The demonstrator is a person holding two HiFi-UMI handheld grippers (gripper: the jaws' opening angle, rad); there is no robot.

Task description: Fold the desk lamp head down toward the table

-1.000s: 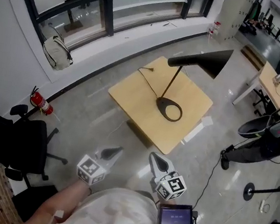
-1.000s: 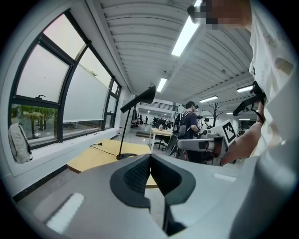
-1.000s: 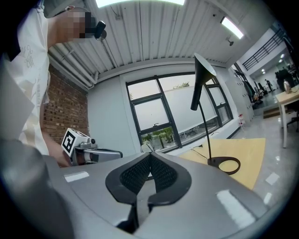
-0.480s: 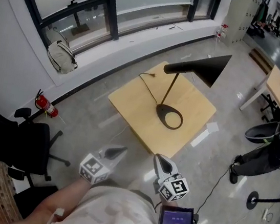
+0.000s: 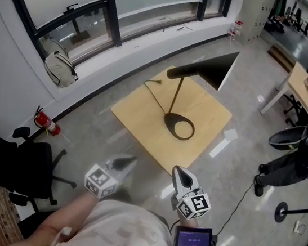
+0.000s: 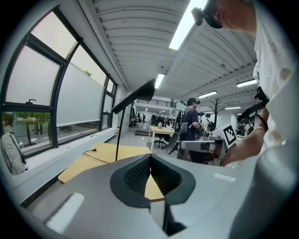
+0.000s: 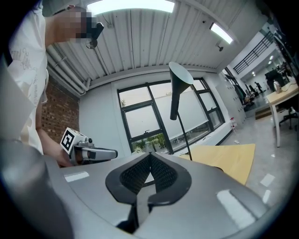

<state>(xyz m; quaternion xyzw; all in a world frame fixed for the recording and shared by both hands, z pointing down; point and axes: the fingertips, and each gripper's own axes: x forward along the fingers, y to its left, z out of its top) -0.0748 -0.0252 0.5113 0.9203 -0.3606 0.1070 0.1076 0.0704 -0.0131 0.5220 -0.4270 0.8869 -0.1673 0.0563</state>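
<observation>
Both grippers were pressed together, nothing between the jaws: left gripper (image 6: 150, 158) and right gripper (image 7: 150, 156). In the head view they sat low, short of the table (image 5: 137, 120) and apart from it. Desk lamp (image 5: 176, 97) stood on that square wooden table, with its ring base (image 5: 179, 127) near the middle. Its thin pole stood up and its black cone head (image 5: 209, 70) was at the top, well clear of the tabletop, not folded down. Office chair (image 5: 13, 156) was at left. Fire extinguisher (image 5: 46, 123) was by the wall, backpack (image 5: 56, 69) against the window ledge.
</observation>
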